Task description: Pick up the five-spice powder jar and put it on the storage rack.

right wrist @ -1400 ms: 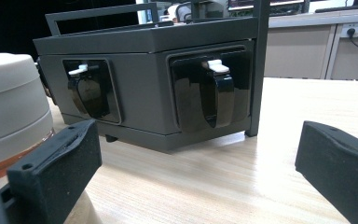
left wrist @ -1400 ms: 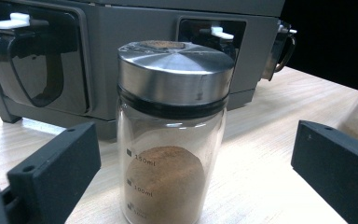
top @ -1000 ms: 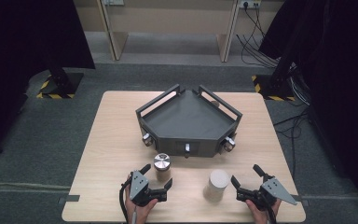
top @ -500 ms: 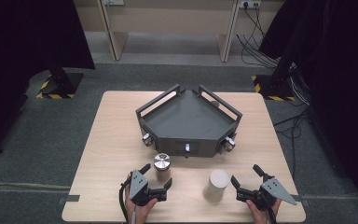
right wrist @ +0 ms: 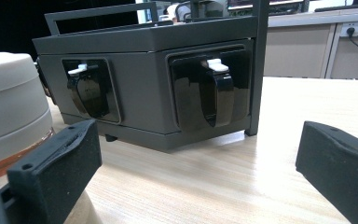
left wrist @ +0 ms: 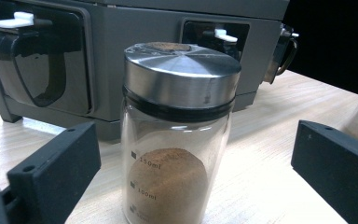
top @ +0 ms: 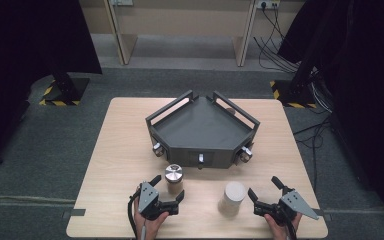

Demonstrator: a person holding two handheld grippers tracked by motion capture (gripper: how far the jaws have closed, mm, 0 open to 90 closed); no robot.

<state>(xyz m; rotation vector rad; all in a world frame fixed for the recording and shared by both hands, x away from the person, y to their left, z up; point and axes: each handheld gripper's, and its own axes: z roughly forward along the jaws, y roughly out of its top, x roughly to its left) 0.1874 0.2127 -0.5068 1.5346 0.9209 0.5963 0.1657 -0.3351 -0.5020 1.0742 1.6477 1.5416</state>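
A glass jar (top: 174, 176) with a steel lid stands near the front of the wooden table (top: 125, 150). It holds brown powder (left wrist: 168, 182). My left gripper (top: 168, 189) is open just in front of it. In the left gripper view the jar (left wrist: 179, 93) stands between the two black jaws, and neither jaw touches it. A second jar with a white lid (top: 232, 196) stands to the right. My right gripper (top: 264, 189) is open beside it on its right, with nothing between the jaws. The white-lidded jar (right wrist: 9, 107) is at the left edge of the right gripper view.
A dark grey angular station (top: 200, 127) with rail handles sits mid-table, right behind the jars. Its front faces carry black levers with white tabs (right wrist: 216, 91) and a side knob (left wrist: 282, 51). Black stands and cables are on the floor beyond the table.
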